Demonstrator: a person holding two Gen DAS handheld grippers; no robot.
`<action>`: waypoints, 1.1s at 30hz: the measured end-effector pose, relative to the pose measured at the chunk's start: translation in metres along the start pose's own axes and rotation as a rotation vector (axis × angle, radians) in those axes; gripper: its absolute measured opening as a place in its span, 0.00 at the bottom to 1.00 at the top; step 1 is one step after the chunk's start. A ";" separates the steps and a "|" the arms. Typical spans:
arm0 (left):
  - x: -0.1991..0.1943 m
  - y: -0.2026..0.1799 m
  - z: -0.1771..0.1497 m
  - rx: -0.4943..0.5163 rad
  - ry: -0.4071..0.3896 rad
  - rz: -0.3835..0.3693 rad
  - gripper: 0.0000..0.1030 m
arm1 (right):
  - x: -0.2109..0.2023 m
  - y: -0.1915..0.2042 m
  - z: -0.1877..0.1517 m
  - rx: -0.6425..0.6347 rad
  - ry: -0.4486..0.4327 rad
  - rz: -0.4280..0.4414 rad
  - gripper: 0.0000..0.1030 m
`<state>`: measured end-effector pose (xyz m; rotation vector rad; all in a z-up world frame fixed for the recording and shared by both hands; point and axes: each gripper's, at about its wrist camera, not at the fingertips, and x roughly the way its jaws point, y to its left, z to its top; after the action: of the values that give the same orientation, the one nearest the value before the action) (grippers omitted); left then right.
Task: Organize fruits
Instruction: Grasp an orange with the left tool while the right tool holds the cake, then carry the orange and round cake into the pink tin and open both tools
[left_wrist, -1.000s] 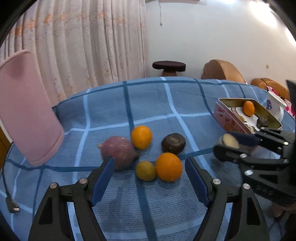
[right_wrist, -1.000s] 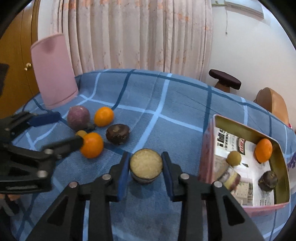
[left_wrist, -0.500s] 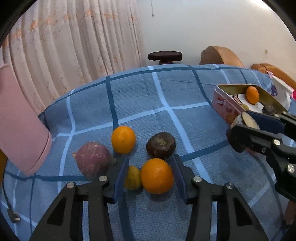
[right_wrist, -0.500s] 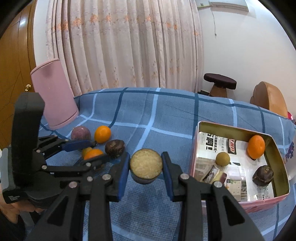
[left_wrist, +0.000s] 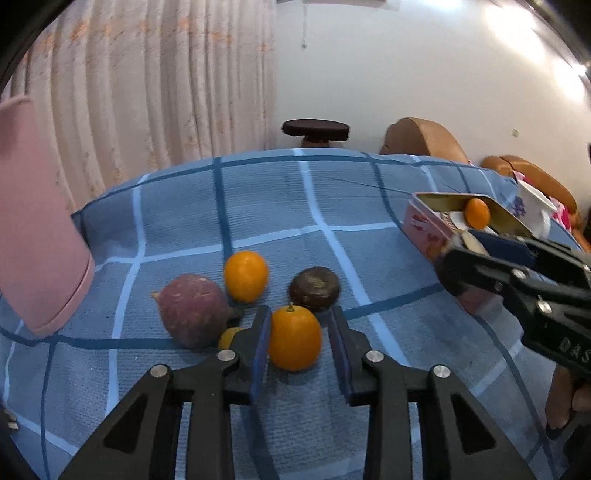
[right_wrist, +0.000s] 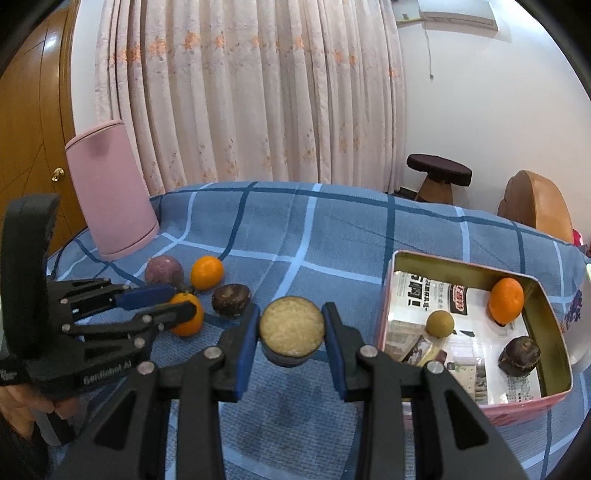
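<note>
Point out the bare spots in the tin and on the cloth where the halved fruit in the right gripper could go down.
In the tin, the paper between the small yellow fruit and the dark fruit is bare. On the blue cloth, the stretch between the tin and the loose dark fruit is free. It is crowded round the left gripper, whose fingers are closing around an orange.

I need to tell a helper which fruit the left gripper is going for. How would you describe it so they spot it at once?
On the blue checked cloth, find the cluster of loose fruit left of the pink tin. The orange sits nearest the camera, between the closing jaws of the left gripper. Unlike the other orange behind it, it shows a small stem on top.
</note>
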<state>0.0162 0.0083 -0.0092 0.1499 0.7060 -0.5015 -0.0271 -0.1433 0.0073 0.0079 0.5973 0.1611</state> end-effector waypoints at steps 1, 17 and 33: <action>0.001 -0.002 0.000 0.003 0.006 -0.004 0.49 | -0.001 -0.001 0.000 0.004 -0.001 0.002 0.36; 0.020 0.007 0.010 -0.039 0.039 0.083 0.34 | -0.001 -0.008 0.003 0.027 0.007 0.000 0.36; -0.020 -0.038 0.039 -0.104 -0.236 -0.001 0.34 | -0.040 -0.051 0.017 0.062 -0.133 -0.098 0.36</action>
<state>0.0074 -0.0288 0.0344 -0.0076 0.5004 -0.4737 -0.0426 -0.1993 0.0407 0.0493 0.4691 0.0466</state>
